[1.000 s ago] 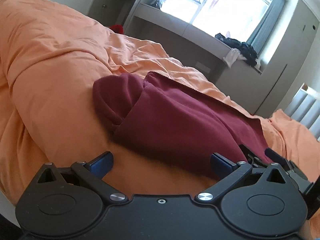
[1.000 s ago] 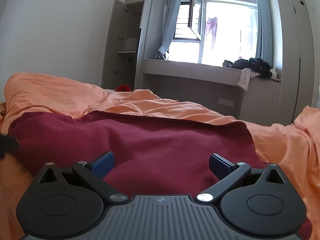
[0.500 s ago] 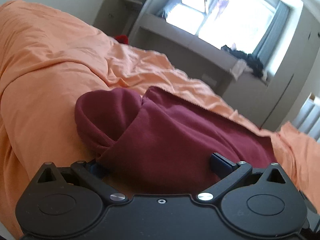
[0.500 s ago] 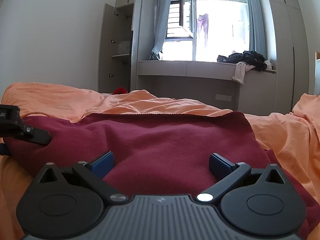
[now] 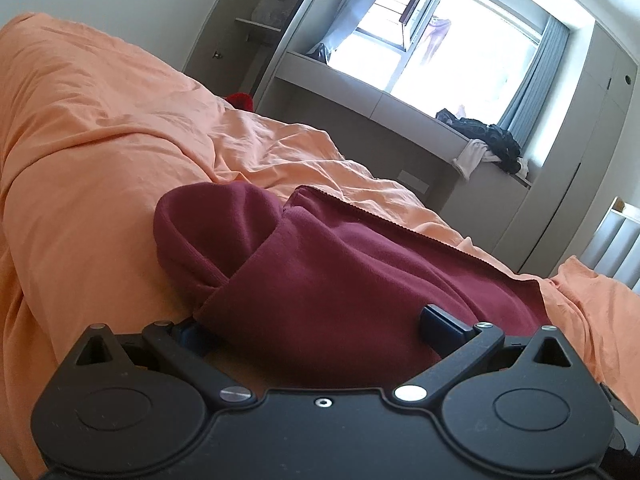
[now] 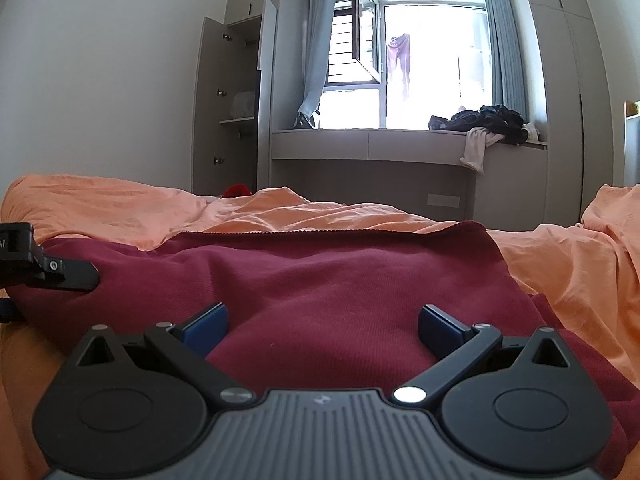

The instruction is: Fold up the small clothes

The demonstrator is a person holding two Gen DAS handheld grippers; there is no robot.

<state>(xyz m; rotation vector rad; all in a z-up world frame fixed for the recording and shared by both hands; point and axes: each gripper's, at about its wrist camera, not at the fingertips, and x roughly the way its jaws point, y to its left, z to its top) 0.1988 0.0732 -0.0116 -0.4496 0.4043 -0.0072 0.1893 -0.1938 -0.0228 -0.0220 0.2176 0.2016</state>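
Two grippers, left (image 5: pixel 316 326) and right (image 6: pixel 322 322), both spread apart over the garment (image 6: pixel 320 276) on the bed (image 6: pixel 560 252); left sits nearer its folded corner, probably straddling that edge.

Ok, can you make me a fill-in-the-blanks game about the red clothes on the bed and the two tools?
1. The dark red garment lies on an ______ bedsheet.
2. Both the left tool and the right tool have their fingers spread ______.
3. On the ledge under the window sits a pile of ______ clothes.
4. A sleeve of the garment is folded ______ its body.

Missing words: orange; open; dark; under
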